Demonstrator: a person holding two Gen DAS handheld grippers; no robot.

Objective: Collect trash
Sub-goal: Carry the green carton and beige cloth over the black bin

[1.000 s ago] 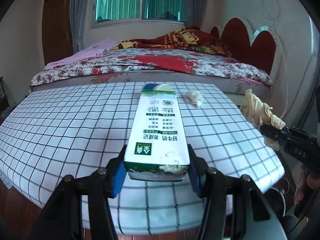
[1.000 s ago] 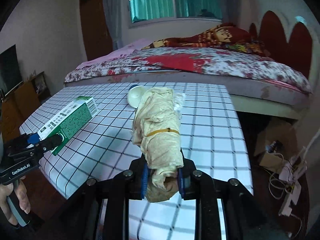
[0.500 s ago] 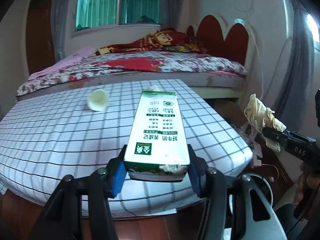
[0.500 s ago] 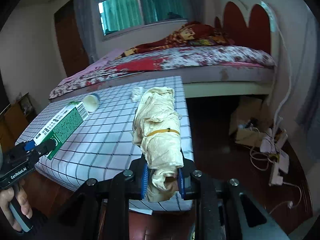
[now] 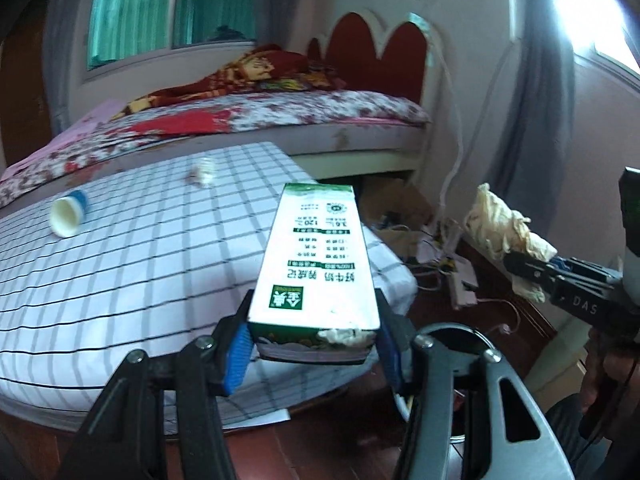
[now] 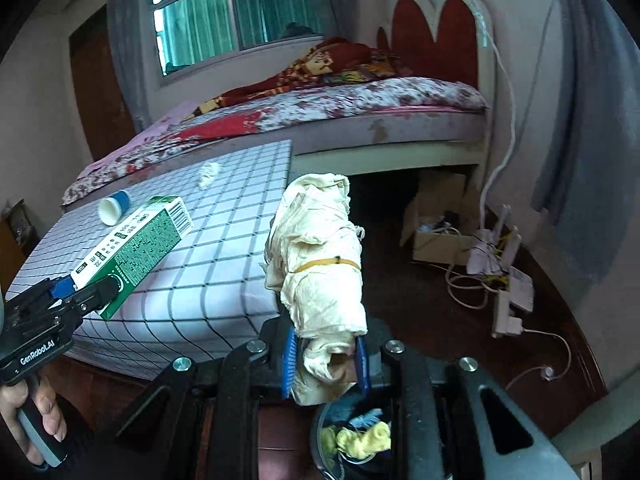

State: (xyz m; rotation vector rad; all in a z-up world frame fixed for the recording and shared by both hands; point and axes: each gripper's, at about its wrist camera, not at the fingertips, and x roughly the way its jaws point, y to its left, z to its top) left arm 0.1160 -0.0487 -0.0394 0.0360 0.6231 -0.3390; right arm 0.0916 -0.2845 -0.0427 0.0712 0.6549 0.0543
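Observation:
My left gripper (image 5: 314, 340) is shut on the base of a green and white milk carton (image 5: 316, 264), which points forward past the right edge of the checked table (image 5: 140, 260). My right gripper (image 6: 324, 356) is shut on a cream wad of crumpled paper (image 6: 320, 264) bound with a rubber band. In the left wrist view that wad (image 5: 500, 232) hangs at the right over the floor. The right wrist view shows the carton (image 6: 136, 244) at the left. A trash bin (image 6: 360, 432) with yellow and blue scraps lies just below the right gripper.
A paper cup (image 5: 68, 216) lies on its side on the table, and a small crumpled tissue (image 5: 202, 172) lies farther back. A bed (image 6: 340, 112) stands behind. A cardboard box (image 6: 436, 216), a power strip and cables (image 6: 508, 300) lie on the wooden floor at the right.
Both grippers have swung to the right, off the table's edge and over the floor, each still holding its item. The table has slid left in both views and the bin has come into sight.

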